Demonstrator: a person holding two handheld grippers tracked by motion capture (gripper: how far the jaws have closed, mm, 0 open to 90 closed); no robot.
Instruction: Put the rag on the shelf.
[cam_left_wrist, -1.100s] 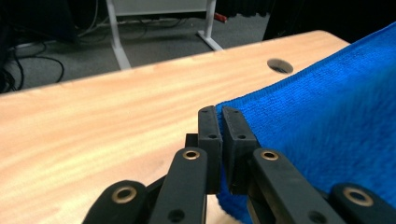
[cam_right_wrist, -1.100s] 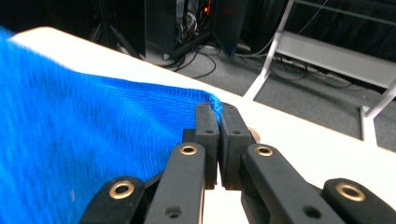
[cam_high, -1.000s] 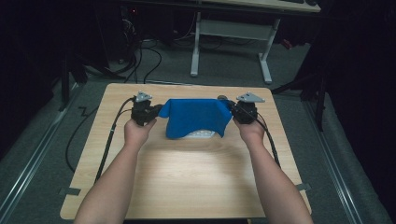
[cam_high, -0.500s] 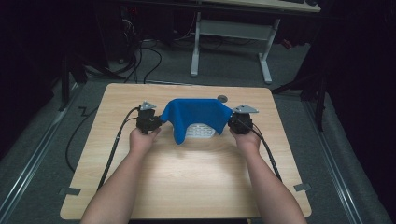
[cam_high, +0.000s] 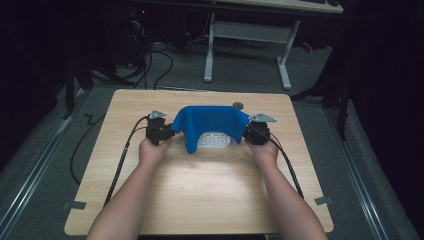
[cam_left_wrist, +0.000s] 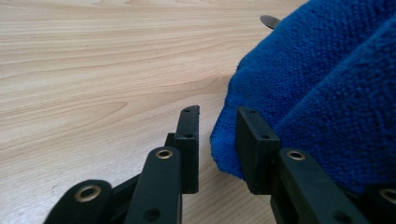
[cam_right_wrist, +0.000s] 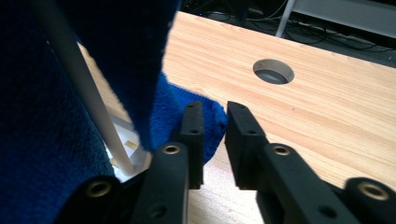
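Observation:
A blue terry cloth (cam_high: 210, 122) lies draped over a white perforated basket (cam_high: 215, 141) at the middle of the wooden table (cam_high: 200, 195). My left gripper (cam_high: 170, 134) is at the cloth's left corner and my right gripper (cam_high: 248, 133) at its right corner. The left gripper's (cam_left_wrist: 217, 135) jaws have just been opening; the cloth's corner (cam_left_wrist: 327, 93) sits between them, with a gap on one side. The right gripper's (cam_right_wrist: 215, 128) jaws have just been opening too, with bare space between the pads. The cloth (cam_right_wrist: 46, 116) and a white basket bar (cam_right_wrist: 84, 93) are beside its left jaw.
A round cable hole (cam_high: 238, 105) sits in the table just behind the cloth, also visible as a hole (cam_right_wrist: 273, 71) past the right jaws. Cables trail from both grippers toward the table's sides. A white desk frame (cam_high: 247, 35) stands on the floor beyond.
Both hands came down and a little toward me with the cloth. The cloth now hangs lower and rests over the white basket.

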